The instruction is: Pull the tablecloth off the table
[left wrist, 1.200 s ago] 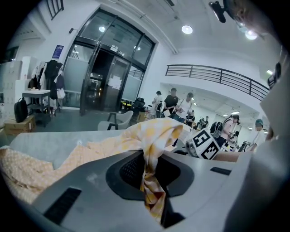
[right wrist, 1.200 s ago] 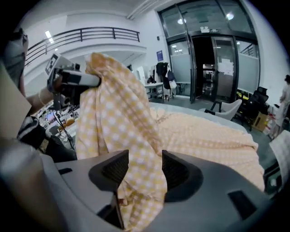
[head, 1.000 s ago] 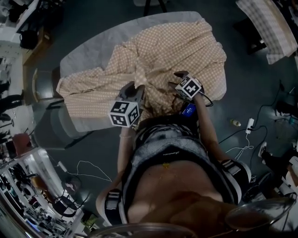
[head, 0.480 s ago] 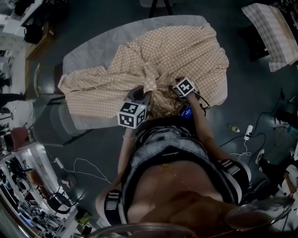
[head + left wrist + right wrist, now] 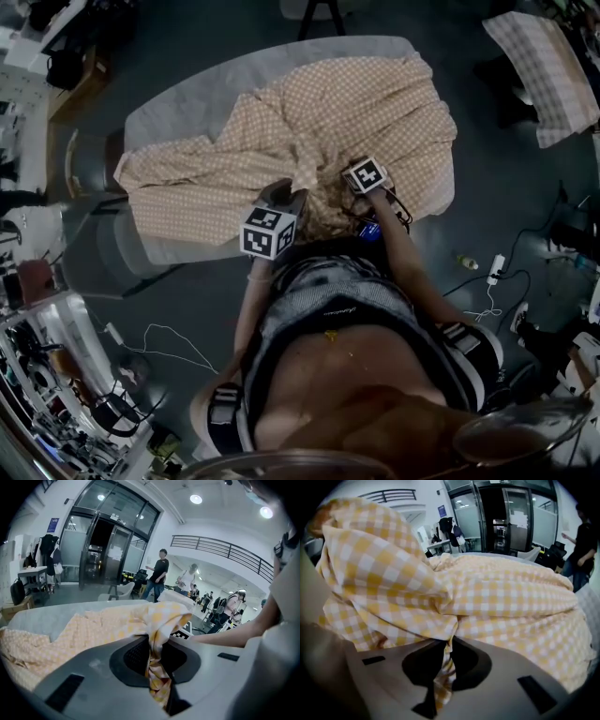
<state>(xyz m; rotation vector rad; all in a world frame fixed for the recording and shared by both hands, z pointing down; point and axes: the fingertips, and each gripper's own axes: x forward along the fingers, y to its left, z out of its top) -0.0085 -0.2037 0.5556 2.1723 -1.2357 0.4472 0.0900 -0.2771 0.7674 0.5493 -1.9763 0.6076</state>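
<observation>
Grey bench (image 5: 187, 94) bears the rumpled tablecloth (image 5: 356, 103). Left claw (image 5: 154, 667) pinches a fold. Right claw (image 5: 443, 667) has just closed on another.

Lost most of the table (image 5: 178, 103) under the tablecloth (image 5: 319, 122) in the head view, and part of its near edge behind the person's body (image 5: 328, 319). Saw a second checked cloth (image 5: 544, 66) cut off by the right edge. Could not make out the far people (image 5: 233, 605) in the left gripper view, too small. Caught only part of a bystander (image 5: 581, 541) at the right gripper view's edge.
</observation>
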